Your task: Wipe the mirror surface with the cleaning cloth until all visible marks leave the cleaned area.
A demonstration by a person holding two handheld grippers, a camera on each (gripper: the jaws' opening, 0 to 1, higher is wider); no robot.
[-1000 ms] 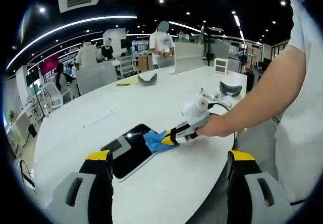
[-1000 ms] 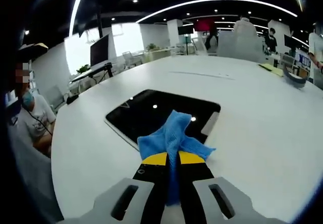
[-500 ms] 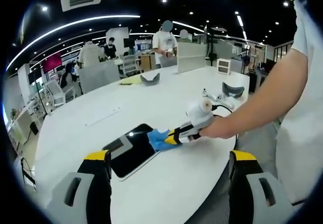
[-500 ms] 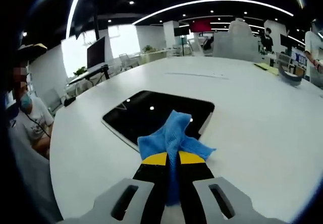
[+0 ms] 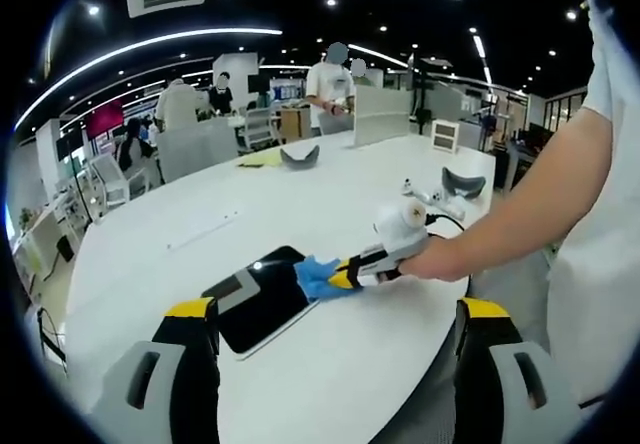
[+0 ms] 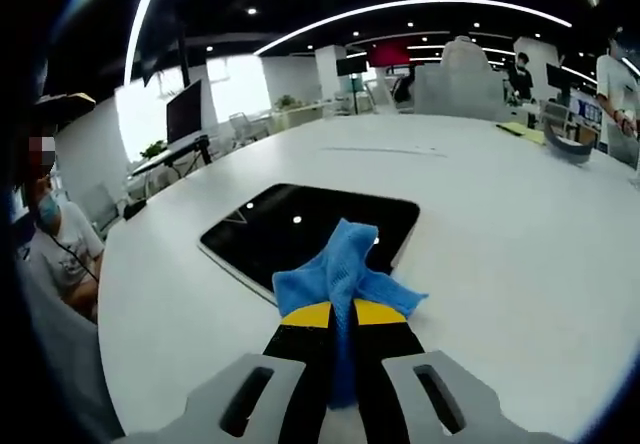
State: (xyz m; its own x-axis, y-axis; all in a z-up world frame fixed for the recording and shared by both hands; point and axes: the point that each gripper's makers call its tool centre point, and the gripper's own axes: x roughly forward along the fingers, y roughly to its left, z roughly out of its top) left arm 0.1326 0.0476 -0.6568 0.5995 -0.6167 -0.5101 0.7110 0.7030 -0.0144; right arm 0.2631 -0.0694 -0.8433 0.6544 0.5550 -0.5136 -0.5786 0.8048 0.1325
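The mirror (image 6: pixel 300 236) lay flat on the white table (image 6: pixel 520 244), dark and reflecting ceiling lights, just ahead of the right gripper (image 6: pixel 343 314). Its jaws were clamped on the blue cleaning cloth (image 6: pixel 345 274), which bunched beyond the tips and overlapped the mirror's near edge. The left gripper (image 5: pixel 330 319) hung back, jaws spread wide, with the mirror lying ahead between them.
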